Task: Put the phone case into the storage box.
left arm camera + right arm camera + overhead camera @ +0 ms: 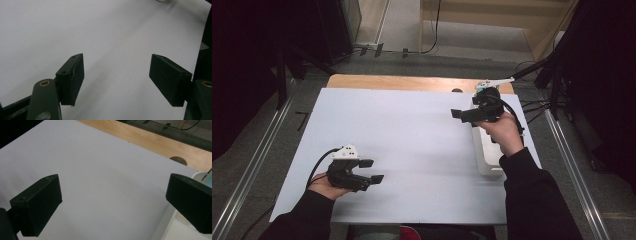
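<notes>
The left gripper (371,171) rests low over the white sheet (402,145), its jaws apart and empty. The right gripper (458,114) hangs above the white tray (488,155) at the sheet's right edge, jaws also wide apart, holding nothing.

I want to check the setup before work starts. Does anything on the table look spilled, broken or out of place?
Nothing stands out. The white sheet lies flat and clean, the white tray sits at its right edge, and both the left gripper and right gripper are open and hold nothing.

I watch from high above, looking forward and down; my two gripper cameras sit close behind their jaws, both facing the same white sheet (412,140).
</notes>
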A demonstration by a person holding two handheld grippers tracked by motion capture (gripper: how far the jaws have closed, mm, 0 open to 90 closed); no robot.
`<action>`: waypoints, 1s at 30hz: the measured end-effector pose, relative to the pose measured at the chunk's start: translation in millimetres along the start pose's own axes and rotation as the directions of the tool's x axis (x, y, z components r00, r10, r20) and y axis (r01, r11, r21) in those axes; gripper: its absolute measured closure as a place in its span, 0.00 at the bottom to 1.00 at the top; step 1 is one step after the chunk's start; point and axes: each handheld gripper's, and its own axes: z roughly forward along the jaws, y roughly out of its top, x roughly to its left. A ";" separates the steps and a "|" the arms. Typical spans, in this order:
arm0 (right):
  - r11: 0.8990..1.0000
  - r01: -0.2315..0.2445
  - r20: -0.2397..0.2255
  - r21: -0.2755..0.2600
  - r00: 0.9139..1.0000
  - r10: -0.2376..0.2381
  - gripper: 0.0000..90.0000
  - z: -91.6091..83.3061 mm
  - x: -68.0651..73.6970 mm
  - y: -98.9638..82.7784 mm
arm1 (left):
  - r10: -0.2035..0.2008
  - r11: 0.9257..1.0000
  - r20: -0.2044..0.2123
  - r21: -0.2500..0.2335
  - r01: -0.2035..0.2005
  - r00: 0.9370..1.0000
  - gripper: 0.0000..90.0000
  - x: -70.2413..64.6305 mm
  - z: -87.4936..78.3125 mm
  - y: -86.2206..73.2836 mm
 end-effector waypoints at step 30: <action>0.997 0.071 -0.152 -0.007 0.986 -0.071 0.06 -2.8 40.2 -42.7 | -0.002 1.000 0.000 -0.011 0.002 1.000 0.31 2.0 -5.9 -2.5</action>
